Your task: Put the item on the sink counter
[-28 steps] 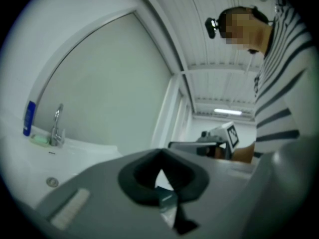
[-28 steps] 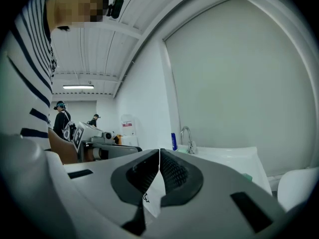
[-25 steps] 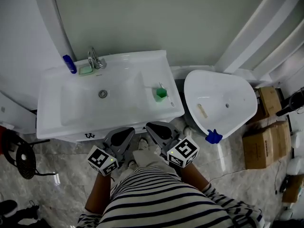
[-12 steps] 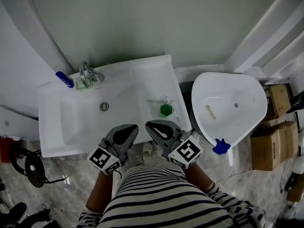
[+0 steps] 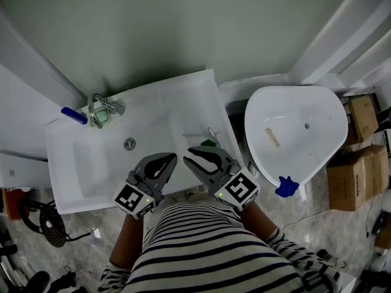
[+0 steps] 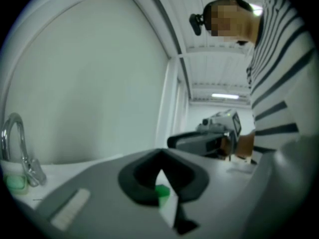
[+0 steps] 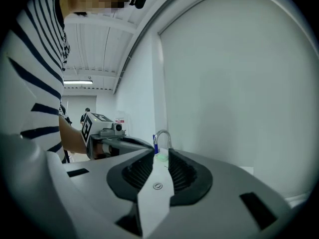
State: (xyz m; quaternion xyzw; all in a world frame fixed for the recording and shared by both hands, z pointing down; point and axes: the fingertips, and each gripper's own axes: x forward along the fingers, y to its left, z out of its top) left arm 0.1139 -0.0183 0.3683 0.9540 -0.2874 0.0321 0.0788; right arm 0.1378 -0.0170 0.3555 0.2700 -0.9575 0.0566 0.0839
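**Head view.** The white sink surface (image 5: 183, 99) is below me, with the faucet (image 5: 99, 107) at its back left corner. A blue stick-shaped thing (image 5: 74, 115) lies just left of the faucet. The green cup (image 5: 210, 143) stands on the flat part right of the bowl, near the front edge. Only a sliver of it shows past the tip of my right hand-held gripper (image 5: 201, 154). My left hand-held gripper (image 5: 164, 159) is just beside the right one and not touching it. Both hang over the front edge and point toward the wall. A white tub-shaped basin (image 5: 293, 133) sits to the right, well apart from the cup.

**Left gripper view.** The jaw tips meet and nothing is clamped between them. A patch of green shows through the small gap behind the tips, against the white surface; it looks like the cup, beyond the jaws and not in them. The faucet is at far left and my other hand-held gripper at right.

**Right gripper view.** The jaws have just been opening. A narrow slit now parts them, with nothing between. The faucet shows through the slit, far off. The left hand-held gripper is at the left edge.
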